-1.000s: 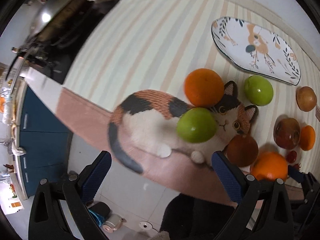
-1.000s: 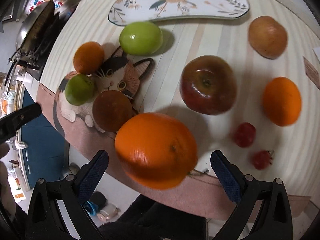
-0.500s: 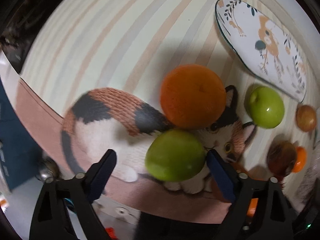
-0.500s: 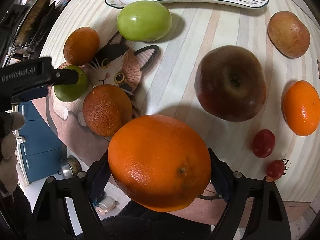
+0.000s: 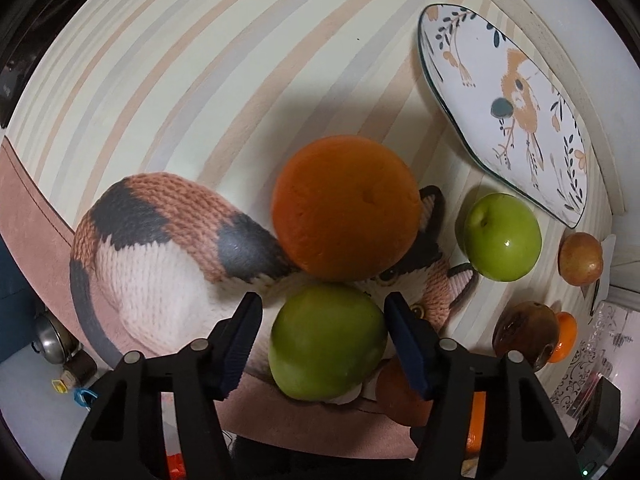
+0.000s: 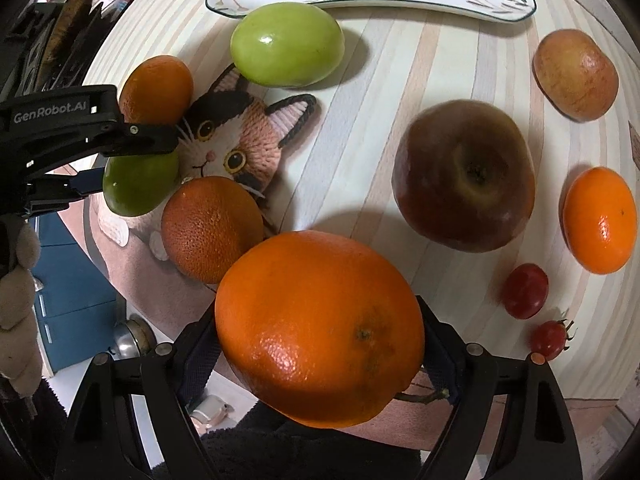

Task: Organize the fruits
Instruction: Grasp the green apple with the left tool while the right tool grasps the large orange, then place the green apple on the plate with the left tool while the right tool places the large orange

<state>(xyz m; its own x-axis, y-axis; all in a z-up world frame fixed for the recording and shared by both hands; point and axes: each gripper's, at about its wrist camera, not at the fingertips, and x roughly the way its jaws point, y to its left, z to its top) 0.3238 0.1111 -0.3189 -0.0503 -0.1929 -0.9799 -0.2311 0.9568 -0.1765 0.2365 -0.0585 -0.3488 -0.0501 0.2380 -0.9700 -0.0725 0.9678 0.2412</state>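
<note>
My left gripper (image 5: 324, 316) is around a green apple (image 5: 326, 340) that lies on a knitted cat mat (image 5: 160, 248). The right finger touches the apple; a thin gap shows at the left finger. An orange (image 5: 346, 208) sits just beyond it. My right gripper (image 6: 320, 340) is shut on a large orange (image 6: 320, 328). In the right wrist view the left gripper (image 6: 132, 160) reaches in from the left onto the same green apple (image 6: 138, 184). A painted oval plate (image 5: 508, 100) lies at the back right.
More fruit lies on the striped table (image 6: 360, 140): a second green apple (image 6: 286, 44), a dull orange (image 6: 212, 228), a dark red apple (image 6: 464, 176), a mandarin (image 6: 600, 220), a reddish apple (image 6: 576, 74) and two cherry tomatoes (image 6: 524, 290).
My left gripper came down onto the green apple and its fingers narrowed around it. My right gripper closed on the large orange, which now fills more of the view.
</note>
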